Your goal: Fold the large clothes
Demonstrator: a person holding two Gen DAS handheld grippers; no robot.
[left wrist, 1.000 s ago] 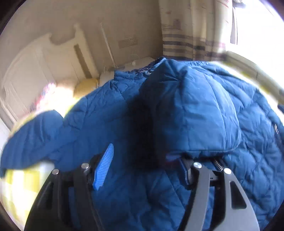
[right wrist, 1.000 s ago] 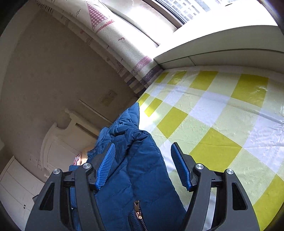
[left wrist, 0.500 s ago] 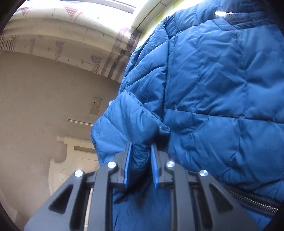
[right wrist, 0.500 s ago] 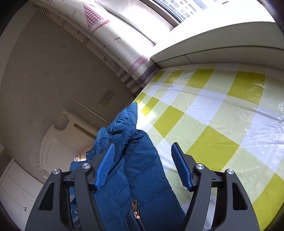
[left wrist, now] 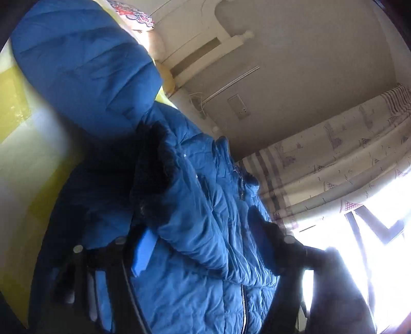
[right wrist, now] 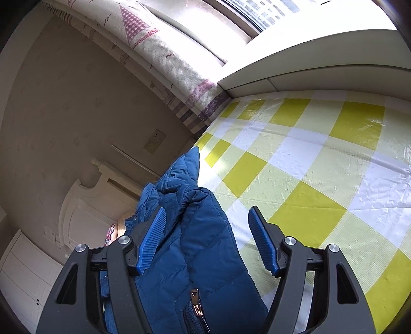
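A blue quilted puffer jacket [left wrist: 205, 205] lies on a yellow and white checked sheet [right wrist: 308, 167]. In the left wrist view its sleeve [left wrist: 84, 64] stretches to the upper left and its zipper runs down at the bottom. My left gripper [left wrist: 203, 246] is open, its blue pads wide apart around a bunched fold of the jacket. In the right wrist view the jacket [right wrist: 200, 244] lies between the pads. My right gripper [right wrist: 208, 239] is open over the jacket's edge, with a zipper pull [right wrist: 194, 295] just below.
A white headboard [right wrist: 84, 200] and a beige wall with a socket [right wrist: 154, 138] are at the left. A patterned curtain [right wrist: 159, 51] and bright window stand behind the bed. A floral pillow [left wrist: 133, 12] lies near the headboard.
My left gripper was shut on a jacket fold half a second ago; it has now opened and swung to a new angle. My right gripper has stayed open and almost still.
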